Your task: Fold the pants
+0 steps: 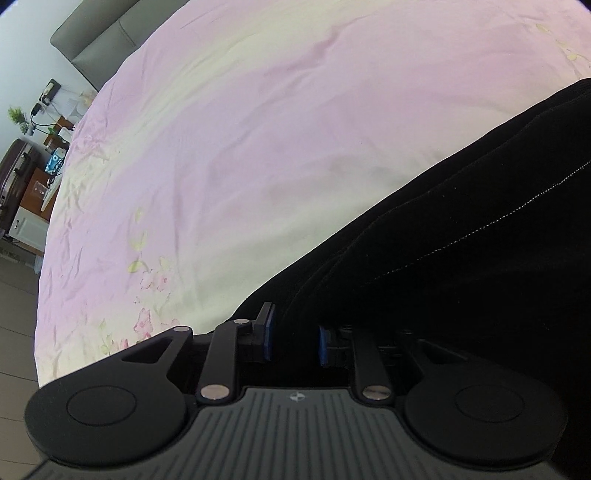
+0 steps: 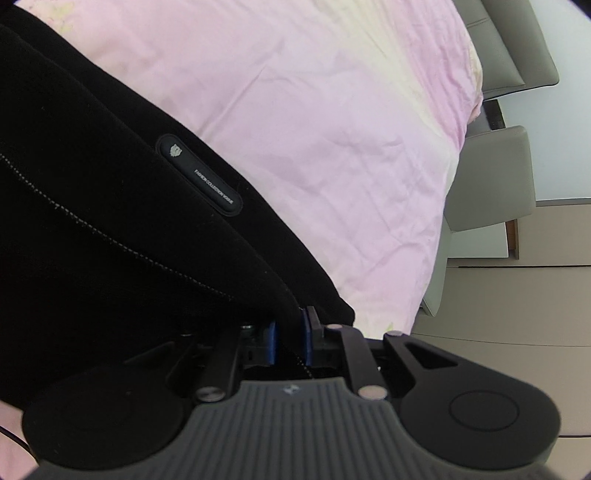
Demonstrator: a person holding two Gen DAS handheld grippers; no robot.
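Black pants lie on my bed, on top of the pink sheet. In my left view they fill the side from 2 to 5 o'clock. In my right view they fill the side from 8 to 11 o'clock. So the pants stretch between my two hands.

My left gripper has its jaws around the near edge of the pants. The blue pads stand a bit apart, and dark cloth sits in the gap. I cannot tell if they pinch yet, because black on black hides it.

My right gripper looks clenched on the pants. Its blue pads are close, and a seam with white stitches runs down between them. A long black label on the pants points to 11 o'clock from there.

I hold one edge at two spots so it stays straight when I lift. With one spot only, the cloth would sag and bunch up.

I think the fold is just starting. Next I would lift both hands together and carry the edge over toward 12 o'clock. The cloth is soft and may slip, so I should grip well first.

A grey headboard stands far off at 11 o'clock in my left view.
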